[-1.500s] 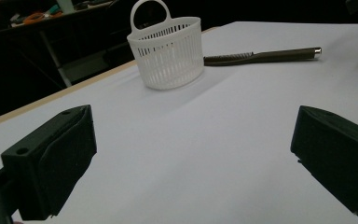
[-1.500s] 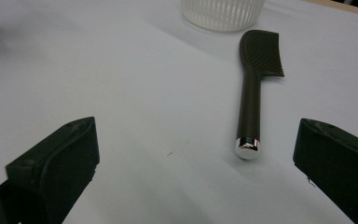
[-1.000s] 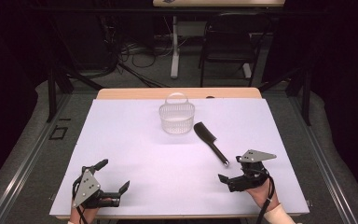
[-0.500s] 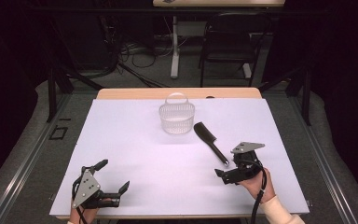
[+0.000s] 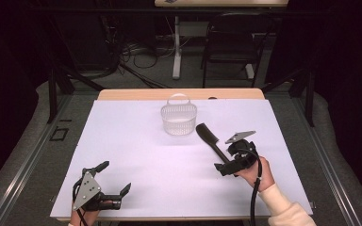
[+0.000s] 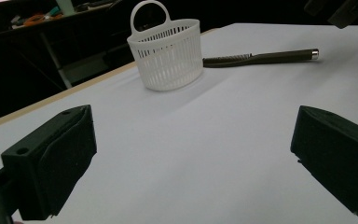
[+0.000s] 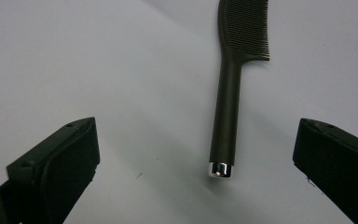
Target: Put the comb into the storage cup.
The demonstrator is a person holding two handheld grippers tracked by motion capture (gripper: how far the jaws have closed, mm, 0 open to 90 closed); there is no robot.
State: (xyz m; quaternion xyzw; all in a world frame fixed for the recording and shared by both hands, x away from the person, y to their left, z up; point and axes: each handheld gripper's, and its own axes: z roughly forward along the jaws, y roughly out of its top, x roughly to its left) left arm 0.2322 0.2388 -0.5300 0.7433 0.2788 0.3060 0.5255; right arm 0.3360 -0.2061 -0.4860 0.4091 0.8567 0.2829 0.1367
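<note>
A black comb (image 5: 210, 139) lies flat on the white table cover, its toothed head toward the basket and its silver-capped handle end (image 7: 219, 169) toward me. My right gripper (image 5: 225, 165) hangs open just above that handle end, which sits between the two jaws in the right gripper view. A white slatted basket (image 5: 178, 118) with a hoop handle stands upright at the back middle, seen also as the basket (image 6: 166, 55) in the left gripper view with the comb (image 6: 261, 57) beside it. My left gripper (image 5: 114, 178) rests open near the front left edge, nothing between its jaws.
The white cover (image 5: 136, 155) spreads over the wooden table (image 5: 179, 94). Behind the table stand a dark chair (image 5: 231, 52) and a table leg (image 5: 176, 47) among floor cables. Black frame rails run along both sides.
My right gripper has moved left and forward, from the right front of the table to the comb's handle end. The left gripper, comb and basket have stayed put.
</note>
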